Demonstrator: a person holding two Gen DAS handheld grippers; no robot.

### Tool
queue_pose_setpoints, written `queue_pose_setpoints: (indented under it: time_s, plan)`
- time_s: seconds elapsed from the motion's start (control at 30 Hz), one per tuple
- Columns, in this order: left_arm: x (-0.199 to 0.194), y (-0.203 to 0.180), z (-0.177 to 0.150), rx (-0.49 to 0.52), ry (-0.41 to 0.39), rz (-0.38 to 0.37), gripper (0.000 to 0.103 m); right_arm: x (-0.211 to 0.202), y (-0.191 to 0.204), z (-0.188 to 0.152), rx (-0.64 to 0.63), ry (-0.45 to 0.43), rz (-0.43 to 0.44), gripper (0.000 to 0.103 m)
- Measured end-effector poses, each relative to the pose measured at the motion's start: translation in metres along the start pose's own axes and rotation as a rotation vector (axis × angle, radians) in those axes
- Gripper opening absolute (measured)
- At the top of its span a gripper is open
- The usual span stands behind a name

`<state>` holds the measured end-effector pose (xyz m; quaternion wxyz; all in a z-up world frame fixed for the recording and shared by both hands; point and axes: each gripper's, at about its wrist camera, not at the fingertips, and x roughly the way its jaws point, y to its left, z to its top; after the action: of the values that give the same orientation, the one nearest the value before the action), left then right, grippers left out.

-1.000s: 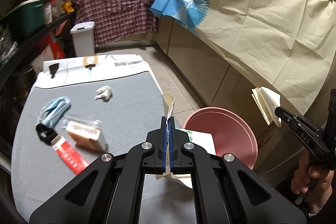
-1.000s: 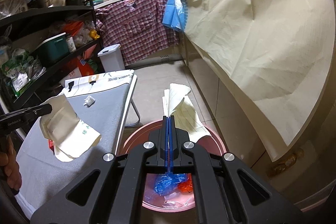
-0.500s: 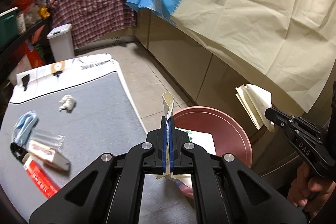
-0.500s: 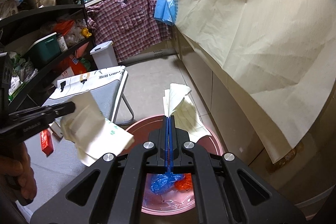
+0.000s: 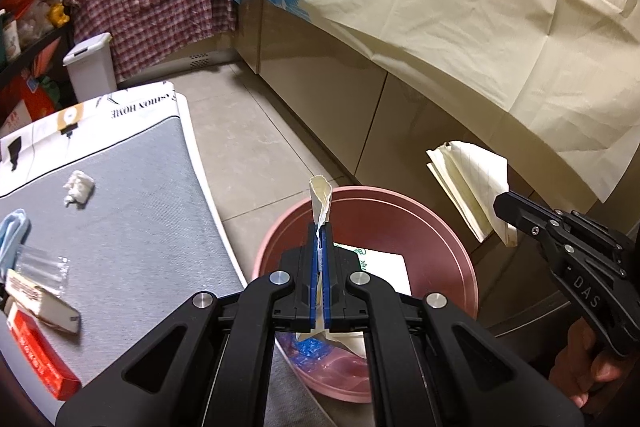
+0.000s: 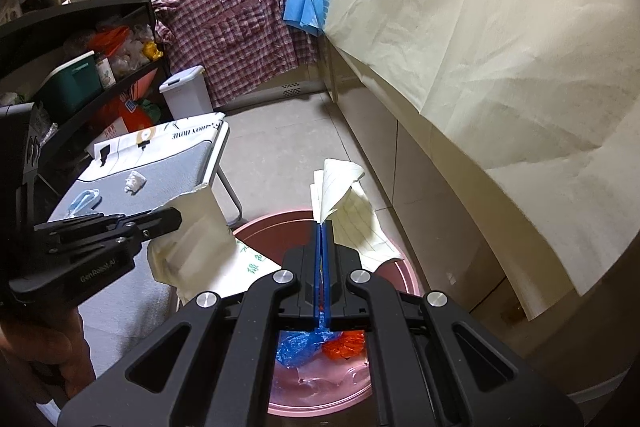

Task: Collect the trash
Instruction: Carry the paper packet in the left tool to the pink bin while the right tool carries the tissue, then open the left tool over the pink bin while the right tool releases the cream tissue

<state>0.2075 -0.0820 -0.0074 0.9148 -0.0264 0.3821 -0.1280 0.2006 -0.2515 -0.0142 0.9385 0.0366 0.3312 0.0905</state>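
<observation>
Both grippers hang over the pink basin (image 5: 460, 251), directly below their fingers: the left gripper (image 5: 319, 227) clamps a paper envelope (image 6: 200, 243), the right gripper (image 6: 324, 225) lined notepaper (image 6: 352, 211), probably centred.

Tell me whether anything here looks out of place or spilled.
Nothing is spilled. Trash still lies on the grey table: a crumpled tissue, a blue face mask, a red box. Both held papers hang over the pink basin, not dropped.

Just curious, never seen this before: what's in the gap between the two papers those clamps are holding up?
Nothing hangs between the printed paper and the lined paper; the right wrist view shows only the pink basin below.
</observation>
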Motion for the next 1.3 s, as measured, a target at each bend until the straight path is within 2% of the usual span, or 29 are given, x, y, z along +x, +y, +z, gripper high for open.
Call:
queue_pose_setpoints:
  time_s: [0.13,0.17,0.2,0.27,0.3,0.47,0.63,0.67,0.7,0.73,1.03,1.2,1.3]
  plan:
    - [0.008,-0.002,-0.001,0.006,0.035,-0.010,0.005,0.008,0.002,0.000,-0.013,0.022,-0.020,0.005]
    - [0.009,-0.001,-0.001,0.005,0.039,-0.008,0.006,0.010,0.002,-0.001,-0.014,0.028,-0.029,0.009]
    - [0.008,0.001,-0.001,-0.002,0.045,-0.011,0.009,0.011,0.002,0.000,-0.014,0.029,-0.033,0.014]
    - [0.005,0.005,-0.003,-0.016,0.045,-0.021,0.011,0.009,0.003,0.000,-0.014,0.017,-0.042,0.041]
    - [0.002,0.007,-0.004,-0.023,0.042,-0.022,0.011,0.008,0.003,0.000,-0.015,0.011,-0.043,0.043]
    - [-0.012,0.011,-0.007,-0.018,0.030,-0.032,0.011,0.008,0.002,-0.001,-0.013,0.008,-0.039,0.043]
    - [-0.020,0.013,-0.003,-0.017,0.024,-0.048,0.017,0.004,0.000,0.000,-0.001,-0.007,-0.035,0.043]
    - [-0.020,0.013,-0.003,-0.022,0.027,-0.059,0.025,0.003,-0.001,0.000,0.003,-0.012,-0.037,0.043]
    - [-0.019,0.014,-0.003,-0.022,0.037,-0.075,0.040,0.000,-0.002,0.000,0.006,-0.015,-0.038,0.043]
    - [-0.018,0.014,-0.003,-0.019,0.046,-0.077,0.043,-0.001,-0.002,0.000,0.008,-0.018,-0.038,0.043]
    - [-0.041,0.019,-0.003,-0.046,0.010,-0.083,0.042,-0.012,0.005,-0.001,-0.023,-0.049,-0.041,0.043]
    - [-0.077,0.028,-0.007,-0.042,-0.023,-0.064,0.042,-0.023,0.018,-0.004,-0.069,-0.091,-0.049,0.043]
    - [-0.107,0.038,-0.009,-0.038,-0.055,-0.049,0.042,-0.031,0.026,-0.006,-0.072,-0.105,-0.019,0.043]
